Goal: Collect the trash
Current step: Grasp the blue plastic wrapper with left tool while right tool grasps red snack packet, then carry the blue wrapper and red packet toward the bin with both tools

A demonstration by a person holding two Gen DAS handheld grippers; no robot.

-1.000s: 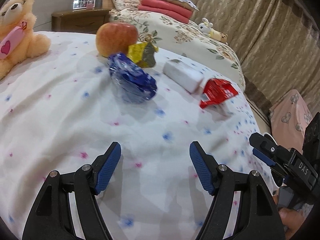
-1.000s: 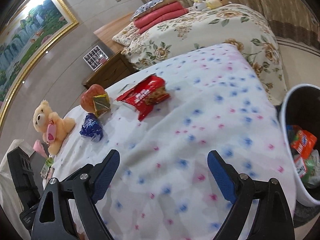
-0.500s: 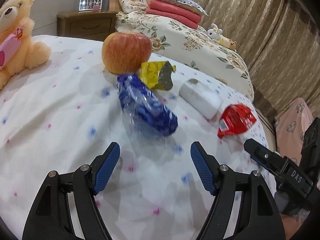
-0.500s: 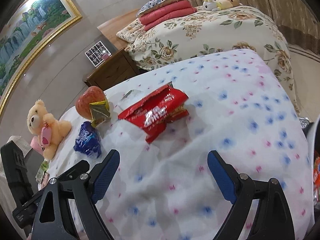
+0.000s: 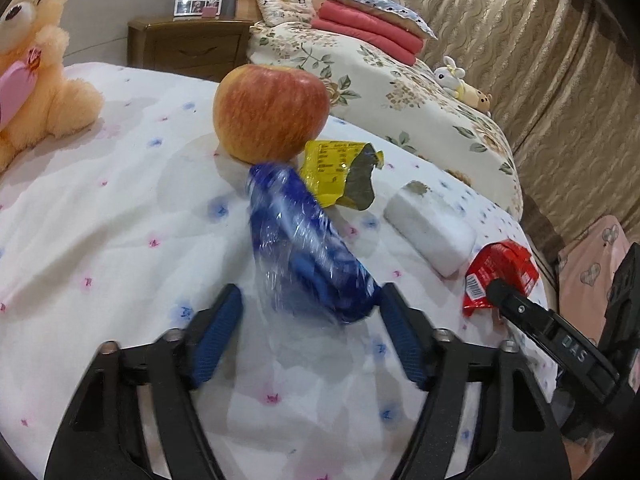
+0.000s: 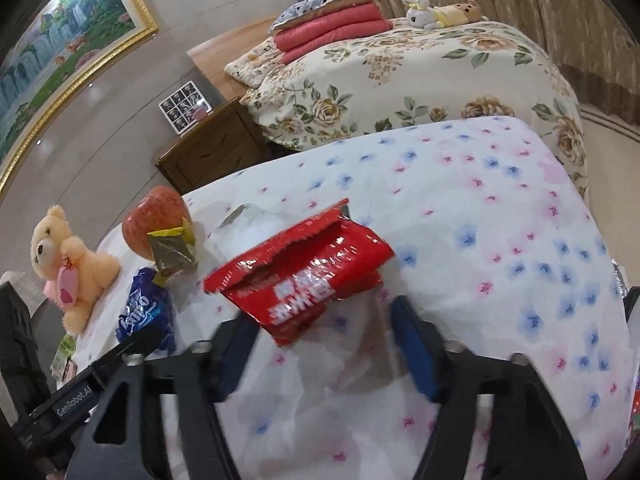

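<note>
Left gripper (image 5: 310, 320) closing around the blue wrapper (image 5: 308, 248) on the flowered bedsheet (image 5: 120, 220), pads not yet pressing; right gripper (image 6: 320, 344) closing, red snack packet's (image 6: 308, 268) corner between its blurred fingers.

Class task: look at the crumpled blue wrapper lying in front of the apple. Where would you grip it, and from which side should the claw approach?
Grip the near, bulging end of the blue wrapper, coming from the camera's side along its length, one finger on either flank. It lies lengthways toward the apple, so pinching across its narrow width suits it. The left claw is already closing around that end.
</note>
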